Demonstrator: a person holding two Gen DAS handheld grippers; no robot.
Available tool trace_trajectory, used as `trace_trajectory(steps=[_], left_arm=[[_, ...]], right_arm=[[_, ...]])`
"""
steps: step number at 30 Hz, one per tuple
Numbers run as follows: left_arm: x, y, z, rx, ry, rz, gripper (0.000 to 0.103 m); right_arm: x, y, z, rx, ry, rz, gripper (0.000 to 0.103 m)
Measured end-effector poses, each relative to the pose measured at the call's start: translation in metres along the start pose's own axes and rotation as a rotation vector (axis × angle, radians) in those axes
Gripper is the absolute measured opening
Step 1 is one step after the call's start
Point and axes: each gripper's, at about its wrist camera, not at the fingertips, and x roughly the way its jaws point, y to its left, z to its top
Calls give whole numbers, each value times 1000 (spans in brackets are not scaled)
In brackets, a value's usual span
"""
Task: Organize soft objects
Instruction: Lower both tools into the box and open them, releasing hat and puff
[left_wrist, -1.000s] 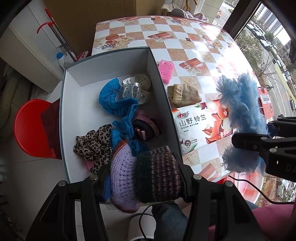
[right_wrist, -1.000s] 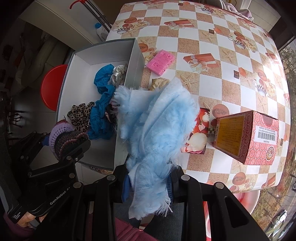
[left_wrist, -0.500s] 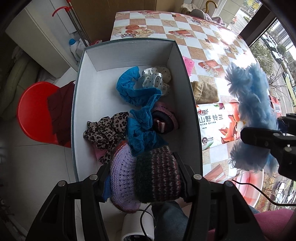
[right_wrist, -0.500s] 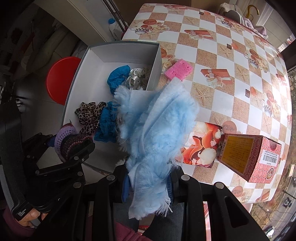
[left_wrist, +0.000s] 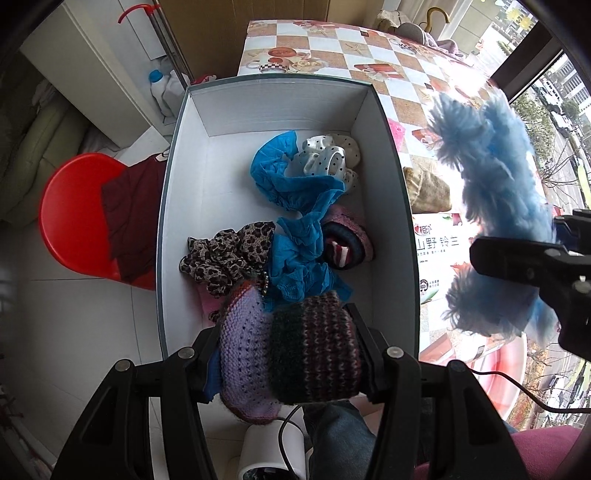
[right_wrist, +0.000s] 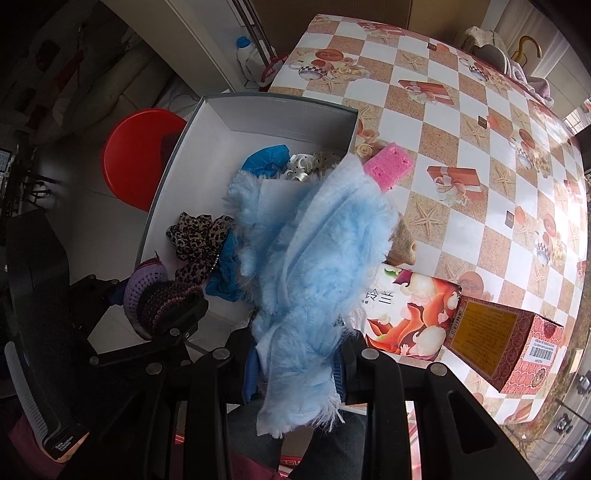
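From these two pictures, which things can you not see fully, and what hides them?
- Tan pouch, right wrist view: mostly behind the fluffy blue cloth.
- Pink sponge, left wrist view: mostly behind the box wall.
- Pink item in the box: under the leopard scarf; its kind is unclear.
- Small print on the red carton: too small to read.

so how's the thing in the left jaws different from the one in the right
The knit hat in the left gripper is tight, ribbed yarn in purple and dark stripes; the fluffy cloth in the right gripper is shaggy, plain light blue. The hat sits bunched and compact; the cloth drapes long past the jaws. Both are soft and clamped.
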Motion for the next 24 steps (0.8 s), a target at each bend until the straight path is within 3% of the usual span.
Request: trace_trajectory(steps=[15, 17, 19, 21, 24], left_arm=[[11, 9, 12, -24, 10, 5, 60], [10, 9, 12, -31, -2, 6, 65], [10, 11, 14, -46, -7, 22, 68], [13, 15, 16, -71, 17, 23, 70], [17, 24, 17, -114, 41, -11, 70]], right_arm=[[18, 14, 36, -31, 1, 27, 32], [20, 16, 41, -41, 1, 42, 32], [23, 19, 45, -54, 5, 55, 37], [24, 21, 50, -59, 3, 53, 52], [22, 17, 56, -55, 7, 57, 55]])
